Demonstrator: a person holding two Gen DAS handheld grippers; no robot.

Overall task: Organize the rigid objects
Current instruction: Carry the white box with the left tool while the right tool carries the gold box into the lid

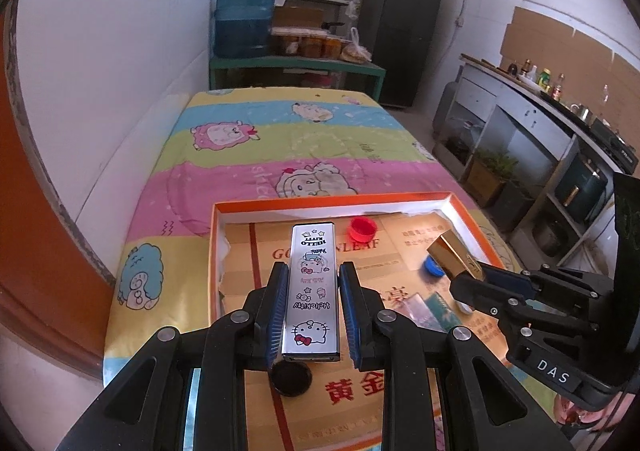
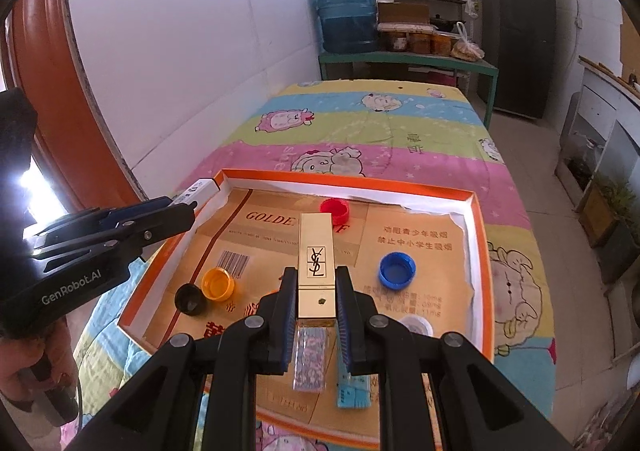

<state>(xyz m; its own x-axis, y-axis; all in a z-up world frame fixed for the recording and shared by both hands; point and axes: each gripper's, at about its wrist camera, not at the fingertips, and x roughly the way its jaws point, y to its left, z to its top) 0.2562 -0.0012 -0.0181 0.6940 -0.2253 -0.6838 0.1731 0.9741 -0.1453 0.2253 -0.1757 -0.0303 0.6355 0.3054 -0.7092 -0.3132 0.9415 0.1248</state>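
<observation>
My left gripper (image 1: 314, 271) is shut on a silver Hello Kitty case (image 1: 312, 291), held lengthwise over the orange-rimmed tray (image 1: 320, 198). My right gripper (image 2: 316, 279) is shut on a gold YSL lipstick case (image 2: 316, 251), also above the tray (image 2: 344, 180). Loose in the tray lie a red cap (image 2: 334, 210), a blue cap (image 2: 397, 269), an orange cap (image 2: 218, 284), a black cap (image 2: 191, 299) and a white cap (image 2: 416, 325). The left gripper (image 2: 180, 211) shows at the tray's left rim. In the left wrist view the gold case (image 1: 454, 251) partly hides the blue cap (image 1: 430, 267).
The tray sits on a table under a cartoon-sheep cloth (image 2: 380, 131), with a white wall on the left. A glittery clear packet (image 2: 310, 359) and a teal pack (image 2: 352, 383) lie under my right fingers. A water jug (image 1: 244, 15), shelves and a fridge stand beyond the table's far end.
</observation>
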